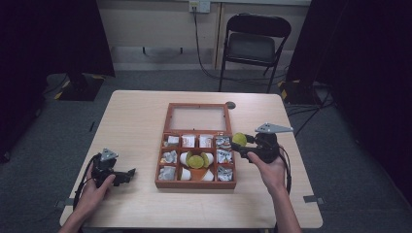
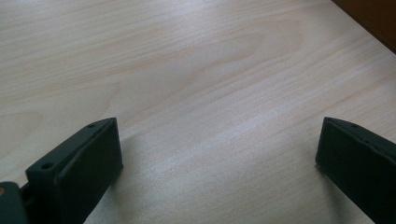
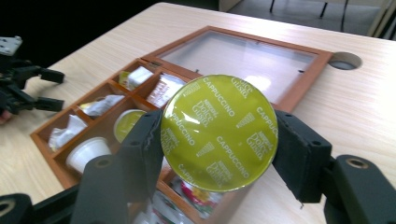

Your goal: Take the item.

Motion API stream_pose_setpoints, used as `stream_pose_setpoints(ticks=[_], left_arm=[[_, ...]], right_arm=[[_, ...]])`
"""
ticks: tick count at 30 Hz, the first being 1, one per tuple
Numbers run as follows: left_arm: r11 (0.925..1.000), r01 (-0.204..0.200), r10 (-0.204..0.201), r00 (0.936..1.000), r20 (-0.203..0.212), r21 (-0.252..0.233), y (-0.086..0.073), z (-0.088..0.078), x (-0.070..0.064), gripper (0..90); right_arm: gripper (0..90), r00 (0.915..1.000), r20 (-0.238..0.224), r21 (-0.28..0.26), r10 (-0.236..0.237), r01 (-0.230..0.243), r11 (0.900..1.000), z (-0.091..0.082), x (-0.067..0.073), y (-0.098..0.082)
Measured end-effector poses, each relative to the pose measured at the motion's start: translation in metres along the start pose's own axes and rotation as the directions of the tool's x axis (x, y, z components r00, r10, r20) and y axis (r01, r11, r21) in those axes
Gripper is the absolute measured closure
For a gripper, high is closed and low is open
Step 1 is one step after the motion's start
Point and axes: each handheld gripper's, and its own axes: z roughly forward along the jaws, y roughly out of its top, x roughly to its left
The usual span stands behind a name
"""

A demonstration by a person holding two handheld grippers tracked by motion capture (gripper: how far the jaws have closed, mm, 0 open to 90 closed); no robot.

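At lower left of the high view, the left tool (image 1: pixel 130 173) is resting on the surface (image 1: pixel 136 121), jaws apart and empty. Right of centre, the right tool (image 1: pixel 235 147) is clamping a green coffee capsule (image 3: pixel 219 132) just above the wooden box's (image 1: pixel 196 184) right edge. This looks like the carrying step; the next move likely calls for choosing where to set the capsule down.

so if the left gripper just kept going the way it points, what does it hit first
Probably the wooden box: the left gripper points across bare table toward the box's near-left side, its jaws open and empty. Depth is hard to judge.

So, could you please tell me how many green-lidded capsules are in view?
2: one capsule clamped in the right gripper beside the box, another capsule in the box's middle compartment among white cups. More may be hidden there.
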Motion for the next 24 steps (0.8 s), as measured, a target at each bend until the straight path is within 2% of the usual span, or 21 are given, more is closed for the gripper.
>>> stream_pose_setpoints(ticks=[19,24], left_arm=[[1.0000,-0.001,0.001,1.0000,0.000,0.000,0.000,0.000,0.000,0.0],[1.0000,0.000,0.000,1.0000,0.000,0.000,0.000,0.000,0.000,0.0]], right_arm=[[38.2,0.9962,0.075,0.000,0.044,-0.044,0.999,-0.010,-0.029,-0.010],[38.2,0.9932,0.101,0.033,0.056,-0.060,0.998,-0.006,-0.037,-0.019]])
